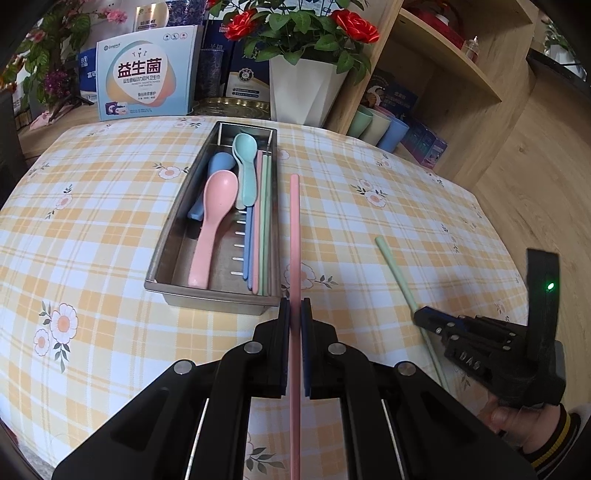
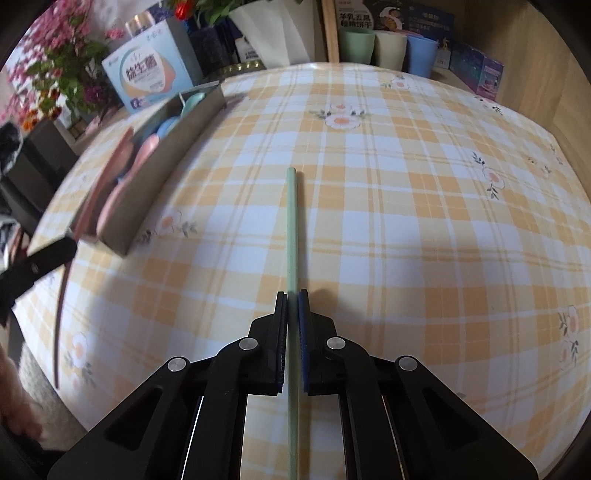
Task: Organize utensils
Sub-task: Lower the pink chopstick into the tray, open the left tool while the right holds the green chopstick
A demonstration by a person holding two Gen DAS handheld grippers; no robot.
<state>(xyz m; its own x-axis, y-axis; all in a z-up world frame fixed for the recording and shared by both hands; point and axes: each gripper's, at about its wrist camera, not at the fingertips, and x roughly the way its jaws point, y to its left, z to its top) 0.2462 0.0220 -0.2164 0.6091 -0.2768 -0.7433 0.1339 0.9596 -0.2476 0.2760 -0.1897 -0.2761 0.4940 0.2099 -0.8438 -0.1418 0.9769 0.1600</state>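
Both grippers [image 1: 295, 306] [image 2: 292, 299] clamped — chopsticks [image 1: 294, 229] [image 2: 292, 229].

A yellow plaid tablecloth [image 1: 110, 221] with flower prints covers the table. Behind it stands a white planter [image 1: 304, 90] holding red roses [image 1: 354, 24]. Left of the planter sits a pale blue box [image 1: 146, 74]; right of it, pastel cups [image 1: 378, 127] line a wooden shelf [image 1: 443, 62].

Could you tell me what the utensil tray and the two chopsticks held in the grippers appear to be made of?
Tray: metal, probably stainless steel, since its grey walls are shiny and reflective.
Pink chopstick, clamped in the left gripper, and green chopstick, clamped in the right gripper: likely matte plastic or a wheat-straw composite. Both show even pastel colour without gloss; which of the two is unclear.
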